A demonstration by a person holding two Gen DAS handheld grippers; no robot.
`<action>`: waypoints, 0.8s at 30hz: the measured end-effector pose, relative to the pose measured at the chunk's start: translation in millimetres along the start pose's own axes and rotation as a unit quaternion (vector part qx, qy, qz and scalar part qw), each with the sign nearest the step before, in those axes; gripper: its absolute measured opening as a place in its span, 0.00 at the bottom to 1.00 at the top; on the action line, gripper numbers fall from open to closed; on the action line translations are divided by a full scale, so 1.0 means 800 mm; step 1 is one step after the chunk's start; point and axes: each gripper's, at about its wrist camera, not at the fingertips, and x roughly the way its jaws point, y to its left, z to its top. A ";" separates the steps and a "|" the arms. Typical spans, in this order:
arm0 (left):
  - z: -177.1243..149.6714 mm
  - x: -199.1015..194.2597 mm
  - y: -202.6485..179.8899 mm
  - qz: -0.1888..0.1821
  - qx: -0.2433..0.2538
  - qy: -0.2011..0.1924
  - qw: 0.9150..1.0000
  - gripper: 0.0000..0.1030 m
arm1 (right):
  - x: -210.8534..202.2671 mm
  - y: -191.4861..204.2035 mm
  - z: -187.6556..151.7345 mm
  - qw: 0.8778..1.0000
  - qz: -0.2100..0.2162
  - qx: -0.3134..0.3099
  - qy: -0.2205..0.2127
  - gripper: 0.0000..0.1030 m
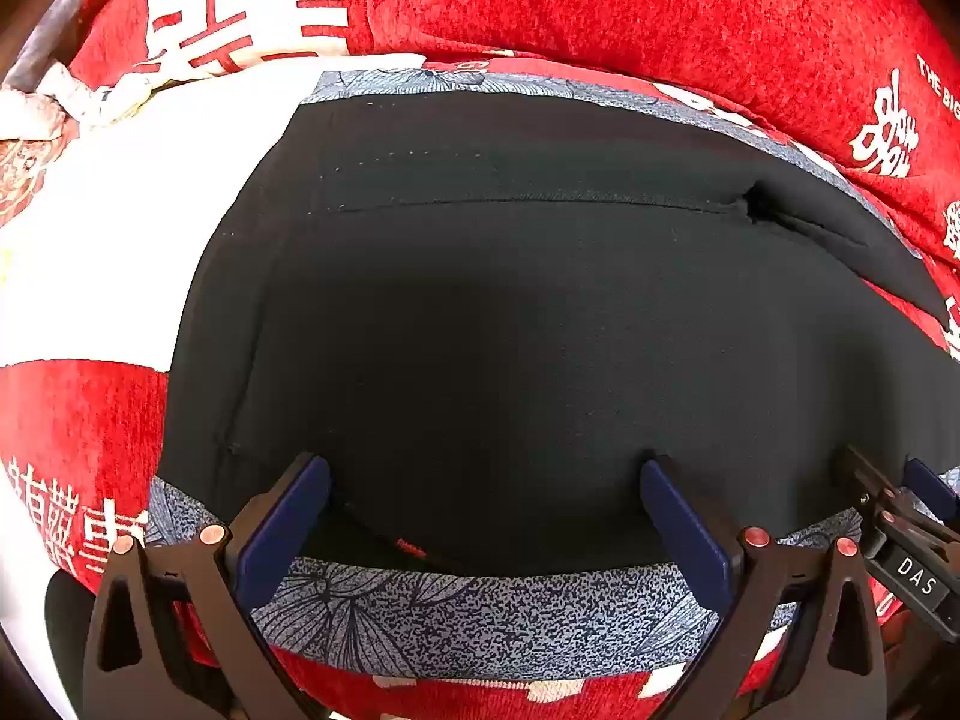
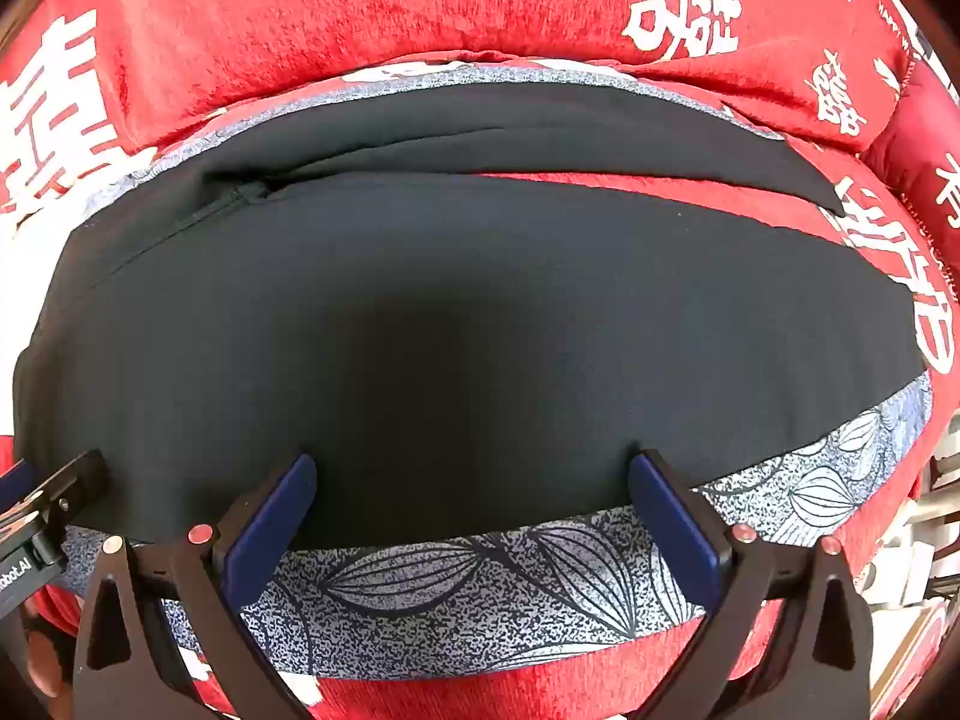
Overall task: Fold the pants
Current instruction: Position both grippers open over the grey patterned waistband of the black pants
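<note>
Just ahead of both wide-open, empty grippers, left gripper (image 1: pixel 485 480) and right gripper (image 2: pixel 473 477), the black pants (image 1: pixel 510 330) lie flat across the red bedspread (image 1: pixel 600 0), long axis crosswise, near edge equally close to each.

Black pants (image 1: pixel 510 312) hide most floral cloth (image 1: pixel 480 618).

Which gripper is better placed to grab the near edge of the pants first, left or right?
Roughly equal: the left gripper and right gripper both stand open over the near edge of the black pants.
</note>
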 end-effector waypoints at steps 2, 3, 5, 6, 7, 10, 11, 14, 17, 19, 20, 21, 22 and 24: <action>0.000 -0.001 0.001 0.002 0.002 -0.002 1.000 1.00 | 0.000 0.000 0.000 1.000 -0.002 -0.001 -0.001 1.00; 0.000 -0.001 0.001 0.003 0.003 -0.003 1.000 1.00 | 0.000 0.000 0.000 1.000 -0.001 -0.001 -0.001 1.00; -0.001 -0.002 0.002 0.004 0.006 -0.006 1.000 1.00 | 0.000 0.001 0.000 1.000 -0.001 -0.001 -0.003 1.00; -0.001 -0.003 0.003 0.004 0.006 -0.008 1.000 1.00 | 0.000 0.001 0.001 1.000 -0.001 -0.001 -0.003 1.00; -0.005 0.001 0.003 0.003 0.005 -0.010 1.000 1.00 | 0.001 0.001 0.001 1.000 -0.001 -0.001 -0.003 1.00; -0.004 -0.006 0.001 0.004 -0.007 -0.022 1.000 1.00 | 0.001 0.002 0.001 1.000 -0.002 0.000 -0.001 1.00; -0.005 -0.008 0.001 0.005 -0.007 -0.025 1.000 1.00 | 0.001 0.002 0.001 1.000 -0.002 0.000 -0.001 1.00; -0.006 -0.012 0.003 0.005 -0.007 -0.027 1.000 1.00 | 0.001 0.002 0.002 1.000 -0.003 0.000 -0.001 1.00; 0.000 -0.011 0.000 0.006 -0.004 -0.017 1.000 1.00 | 0.006 -0.004 0.003 1.000 -0.003 0.001 -0.002 1.00; 0.003 -0.012 0.002 0.004 -0.003 -0.010 1.000 1.00 | 0.006 -0.004 0.003 1.000 -0.003 0.001 -0.003 1.00; 0.004 -0.011 0.000 0.004 -0.002 -0.007 1.000 1.00 | 0.006 -0.003 0.002 1.000 -0.003 0.001 -0.004 1.00; 0.006 -0.011 0.000 0.004 -0.001 -0.005 1.000 1.00 | 0.006 -0.003 0.002 1.000 -0.002 0.002 -0.005 1.00; 0.008 -0.011 0.001 0.003 0.000 -0.003 1.000 1.00 | 0.004 -0.001 0.000 1.000 -0.003 0.001 -0.006 1.00; 0.013 -0.007 0.000 0.004 0.001 0.000 1.000 1.00 | 0.001 0.000 -0.001 1.000 -0.002 0.001 -0.005 1.00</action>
